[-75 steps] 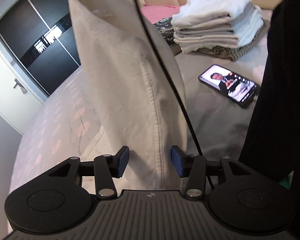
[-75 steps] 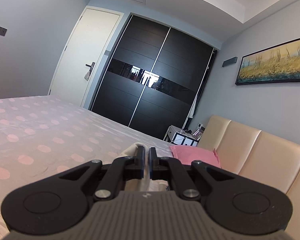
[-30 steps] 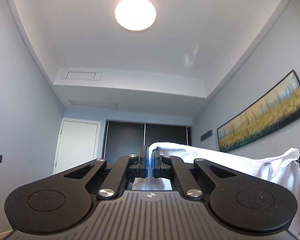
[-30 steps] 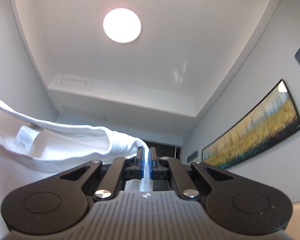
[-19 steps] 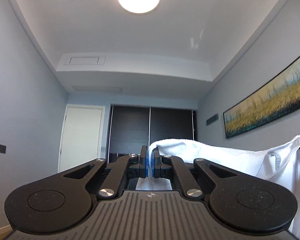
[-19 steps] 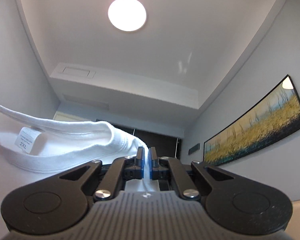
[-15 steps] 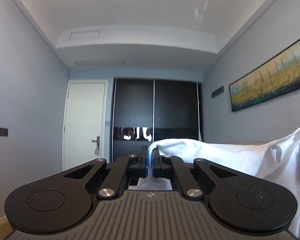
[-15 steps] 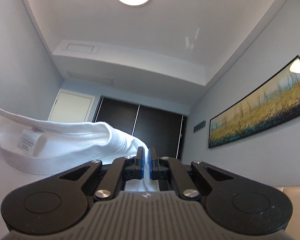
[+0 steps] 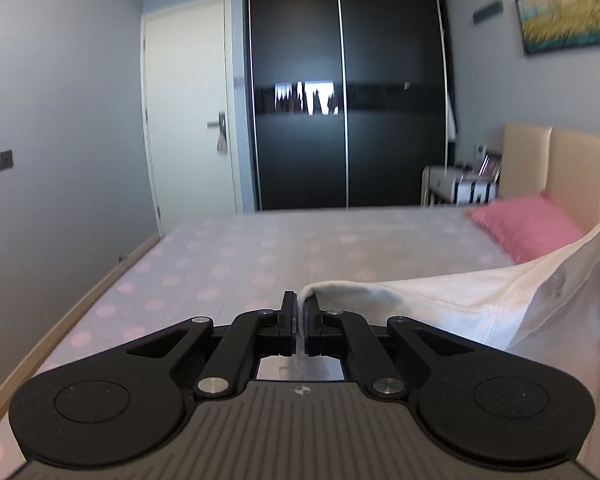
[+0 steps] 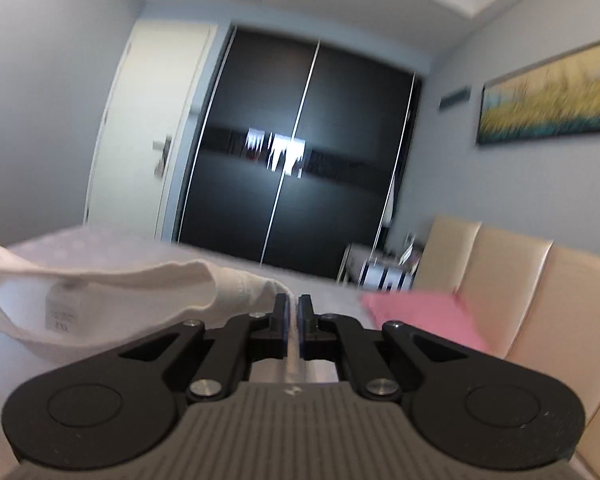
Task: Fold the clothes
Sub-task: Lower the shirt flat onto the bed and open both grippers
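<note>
A white T-shirt point(image 9: 480, 304) hangs stretched between my two grippers above the bed. My left gripper point(image 9: 299, 312) is shut on one shoulder of it, and the cloth runs off to the right with the collar and its size label showing. In the right wrist view the same white T-shirt point(image 10: 112, 300) spreads to the left, with the neck label facing me. My right gripper point(image 10: 293, 312) is shut on the other shoulder, a thin fold of cloth pinched between its pads. The rest of the shirt below both grippers is hidden.
The bed point(image 9: 260, 256) has a pale sheet with pink dots and stretches ahead. A pink pillow point(image 9: 528, 228) lies by the cream headboard point(image 9: 560, 176) at the right. A dark sliding wardrobe point(image 9: 344, 100) and a white door point(image 9: 188, 112) stand beyond the bed.
Both grippers have swung down from pointing at the ceiling to pointing across the bed, carrying the white T-shirt with them. The ceiling lamp has left both views.
</note>
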Motion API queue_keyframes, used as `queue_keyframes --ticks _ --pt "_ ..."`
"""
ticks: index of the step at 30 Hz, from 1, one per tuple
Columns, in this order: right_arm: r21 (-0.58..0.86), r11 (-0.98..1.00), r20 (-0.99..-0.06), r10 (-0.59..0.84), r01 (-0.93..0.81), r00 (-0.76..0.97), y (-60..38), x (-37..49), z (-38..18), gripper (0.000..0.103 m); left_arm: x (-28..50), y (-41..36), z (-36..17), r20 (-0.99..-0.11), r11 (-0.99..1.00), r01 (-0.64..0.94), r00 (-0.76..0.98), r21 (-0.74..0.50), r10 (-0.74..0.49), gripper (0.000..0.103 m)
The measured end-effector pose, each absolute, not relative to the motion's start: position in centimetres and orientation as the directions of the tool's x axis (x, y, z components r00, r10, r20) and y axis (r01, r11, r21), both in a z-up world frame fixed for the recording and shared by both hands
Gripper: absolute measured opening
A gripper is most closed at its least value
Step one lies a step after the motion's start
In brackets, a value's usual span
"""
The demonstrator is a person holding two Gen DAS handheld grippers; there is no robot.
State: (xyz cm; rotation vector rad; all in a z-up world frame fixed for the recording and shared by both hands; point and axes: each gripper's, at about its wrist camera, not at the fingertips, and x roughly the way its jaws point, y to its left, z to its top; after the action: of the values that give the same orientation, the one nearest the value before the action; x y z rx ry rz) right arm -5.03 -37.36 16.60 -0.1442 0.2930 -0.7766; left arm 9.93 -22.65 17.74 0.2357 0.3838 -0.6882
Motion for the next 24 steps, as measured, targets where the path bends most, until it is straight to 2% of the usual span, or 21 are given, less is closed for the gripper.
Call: queue_keyframes --ticks 4,12,17,20,24 --pt "-0.247 0.709 -0.334 -0.702 0.661 0.629 -42.4 1.5 10.6 0.005 15.1 -27.7 12.3 -0.524 0.74 0.66 0.679 0.129 -0.514 0.001" --pt "-0.256 0.744 -0.564 -0.634 0.617 0.53 -48.6 10.0 -2.9 0.005 21.5 -32.4 0.1 -0.704 0.705 0.688 0.586 0.171 -0.402 0.002" --pt "-0.284 0.767 -0.637 -0.599 0.575 0.485 -50.7 13.5 -9.7 0.005 24.0 -35.0 -5.6 -0.771 0.691 0.704 0.527 0.162 -0.357 0.004" --pt "-0.317 0.758 -0.642 -0.614 0.57 0.459 -52.3 14.6 -11.7 0.002 25.5 -35.8 -8.4 -0.793 0.685 0.707 0.513 0.175 -0.327 0.006" --pt "-0.273 0.752 -0.687 -0.589 0.6 0.425 -54.4 14.7 -12.9 0.002 26.9 -35.9 -10.5 -0.809 0.699 0.699 0.495 0.155 -0.316 0.02"
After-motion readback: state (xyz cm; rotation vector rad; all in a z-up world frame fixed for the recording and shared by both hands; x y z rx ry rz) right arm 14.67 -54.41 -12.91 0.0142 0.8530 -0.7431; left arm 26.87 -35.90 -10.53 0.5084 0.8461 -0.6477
